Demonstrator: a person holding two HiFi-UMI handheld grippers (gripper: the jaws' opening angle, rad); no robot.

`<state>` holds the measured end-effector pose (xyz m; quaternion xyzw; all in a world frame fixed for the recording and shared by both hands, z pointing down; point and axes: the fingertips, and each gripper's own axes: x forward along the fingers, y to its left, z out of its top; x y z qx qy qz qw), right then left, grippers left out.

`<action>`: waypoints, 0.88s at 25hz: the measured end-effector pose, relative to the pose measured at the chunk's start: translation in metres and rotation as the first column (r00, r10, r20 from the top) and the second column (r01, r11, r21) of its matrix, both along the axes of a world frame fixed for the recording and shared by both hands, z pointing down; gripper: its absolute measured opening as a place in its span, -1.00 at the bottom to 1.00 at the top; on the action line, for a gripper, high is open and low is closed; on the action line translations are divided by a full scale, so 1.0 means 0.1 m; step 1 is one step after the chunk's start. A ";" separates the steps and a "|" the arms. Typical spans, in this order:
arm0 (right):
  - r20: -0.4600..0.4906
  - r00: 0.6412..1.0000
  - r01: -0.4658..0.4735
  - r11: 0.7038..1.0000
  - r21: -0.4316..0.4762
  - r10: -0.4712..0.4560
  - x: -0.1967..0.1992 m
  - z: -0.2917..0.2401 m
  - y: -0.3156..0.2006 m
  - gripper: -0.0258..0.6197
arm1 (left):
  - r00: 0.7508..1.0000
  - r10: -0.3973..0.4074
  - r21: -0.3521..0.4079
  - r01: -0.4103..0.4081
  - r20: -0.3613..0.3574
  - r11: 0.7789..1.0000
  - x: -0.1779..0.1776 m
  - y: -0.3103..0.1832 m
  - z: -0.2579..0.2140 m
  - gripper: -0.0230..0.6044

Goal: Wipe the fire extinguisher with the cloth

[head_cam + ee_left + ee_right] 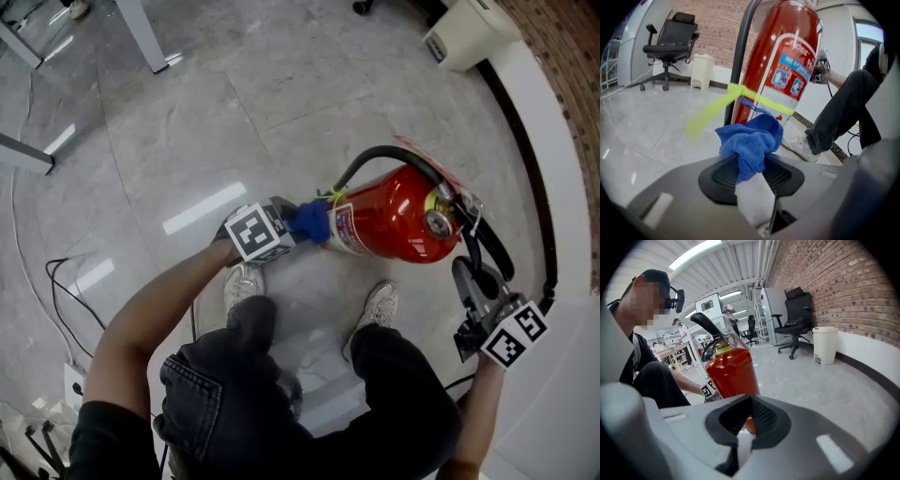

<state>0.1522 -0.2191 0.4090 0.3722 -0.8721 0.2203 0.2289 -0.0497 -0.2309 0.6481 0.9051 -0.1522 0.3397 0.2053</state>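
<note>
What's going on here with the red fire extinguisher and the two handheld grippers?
A person bends over a red metal fire extinguisher that stands on the grey tiled floor. The left gripper is clamped on a bunched blue microfibre cloth, held at the cylinder's labelled side. The right gripper is shut and empty, beside the extinguisher's top.
</note>
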 end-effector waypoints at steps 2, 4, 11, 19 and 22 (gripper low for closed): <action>-0.002 1.000 0.010 1.000 0.013 -0.010 -0.06 -0.06 0.06 -0.91 | 0.999 -0.011 0.036 0.012 -0.042 0.999 0.03 -0.02 -0.26 -0.44; -0.004 1.000 0.021 0.999 0.026 -0.021 -0.13 -0.12 0.12 -0.91 | 0.996 -0.027 0.064 0.033 -0.084 0.997 0.04 -0.03 -0.52 -0.44; 0.022 0.998 0.052 0.996 0.079 -0.054 -0.32 -0.42 0.45 -0.91 | 0.984 -0.076 0.134 0.098 -0.159 0.986 0.10 0.16 -1.32 -0.44; 0.041 0.996 0.074 0.987 0.139 -0.080 -0.48 -0.64 0.89 -0.91 | 0.983 -0.124 0.284 0.158 -0.133 0.946 0.11 0.17 -2.10 -0.44; 0.045 0.995 0.076 0.982 0.171 -0.085 -0.47 -0.77 1.08 -0.91 | 0.980 -0.155 0.354 0.191 -0.128 0.915 0.07 0.10 -2.44 -0.44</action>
